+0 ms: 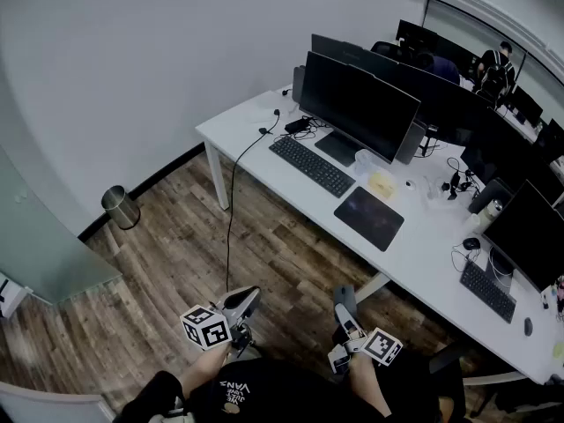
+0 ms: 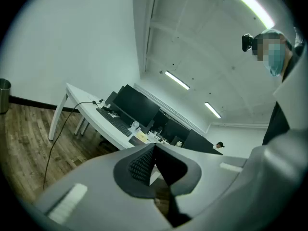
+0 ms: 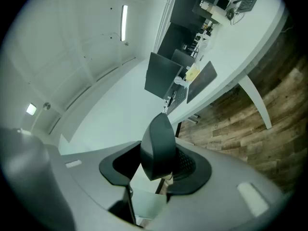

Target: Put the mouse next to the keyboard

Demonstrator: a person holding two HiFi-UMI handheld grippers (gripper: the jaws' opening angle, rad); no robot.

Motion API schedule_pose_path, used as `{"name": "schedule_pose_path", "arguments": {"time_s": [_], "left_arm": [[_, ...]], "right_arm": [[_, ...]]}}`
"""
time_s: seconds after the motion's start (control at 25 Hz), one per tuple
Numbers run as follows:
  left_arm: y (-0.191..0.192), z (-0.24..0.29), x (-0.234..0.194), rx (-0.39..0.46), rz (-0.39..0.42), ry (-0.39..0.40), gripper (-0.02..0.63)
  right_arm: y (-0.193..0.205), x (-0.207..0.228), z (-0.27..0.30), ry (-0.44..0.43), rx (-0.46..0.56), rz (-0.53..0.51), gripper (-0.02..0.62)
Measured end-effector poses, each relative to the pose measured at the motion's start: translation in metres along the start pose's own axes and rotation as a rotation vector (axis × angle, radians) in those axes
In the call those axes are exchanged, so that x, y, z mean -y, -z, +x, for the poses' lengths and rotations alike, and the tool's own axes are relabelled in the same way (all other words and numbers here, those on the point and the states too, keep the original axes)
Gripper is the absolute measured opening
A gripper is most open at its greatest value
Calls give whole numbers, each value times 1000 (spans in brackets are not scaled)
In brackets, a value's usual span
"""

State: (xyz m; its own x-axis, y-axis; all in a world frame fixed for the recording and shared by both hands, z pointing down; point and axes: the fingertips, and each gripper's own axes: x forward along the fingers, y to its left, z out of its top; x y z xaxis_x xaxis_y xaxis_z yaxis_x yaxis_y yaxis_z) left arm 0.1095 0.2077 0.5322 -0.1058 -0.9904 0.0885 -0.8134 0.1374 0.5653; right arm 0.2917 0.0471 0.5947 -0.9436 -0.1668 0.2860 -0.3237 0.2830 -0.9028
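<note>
A dark computer mouse (image 3: 157,143) stands on edge between the jaws of my right gripper (image 3: 154,163), which is shut on it. In the head view the right gripper (image 1: 345,314) is low, close to the person's body and well short of the desk. Beside it, my left gripper (image 1: 240,309) is shut with nothing in it; its pads (image 2: 144,165) meet at the tips. The black keyboard (image 1: 311,166) lies on the white desk (image 1: 247,135) in front of a monitor (image 1: 357,104), far from both grippers. The keyboard (image 2: 113,120) also shows in the left gripper view.
A dark mouse pad (image 1: 369,218) lies right of the keyboard. A black cable (image 1: 231,210) hangs from the desk to the wood floor. A metal bin (image 1: 120,206) stands by the wall. Further right are a second keyboard (image 1: 487,289), more monitors and another person (image 1: 496,67).
</note>
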Motion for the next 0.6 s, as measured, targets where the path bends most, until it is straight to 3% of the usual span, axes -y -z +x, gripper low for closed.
{"name": "schedule_pose_path", "arguments": {"time_s": [0.24,0.44,0.6], "left_arm": [[7,5,1,-11,-15,-1,2],[7,15,-12,-22,-32,13,2],[-1,33,-24,-44,-43,48,2]], "right_arm": [[-10,-29,10,-200,6,-112,178],[-15,-30,16,-186,29,-110,179],[-29,-49,36,-273,65,-183,179]]}}
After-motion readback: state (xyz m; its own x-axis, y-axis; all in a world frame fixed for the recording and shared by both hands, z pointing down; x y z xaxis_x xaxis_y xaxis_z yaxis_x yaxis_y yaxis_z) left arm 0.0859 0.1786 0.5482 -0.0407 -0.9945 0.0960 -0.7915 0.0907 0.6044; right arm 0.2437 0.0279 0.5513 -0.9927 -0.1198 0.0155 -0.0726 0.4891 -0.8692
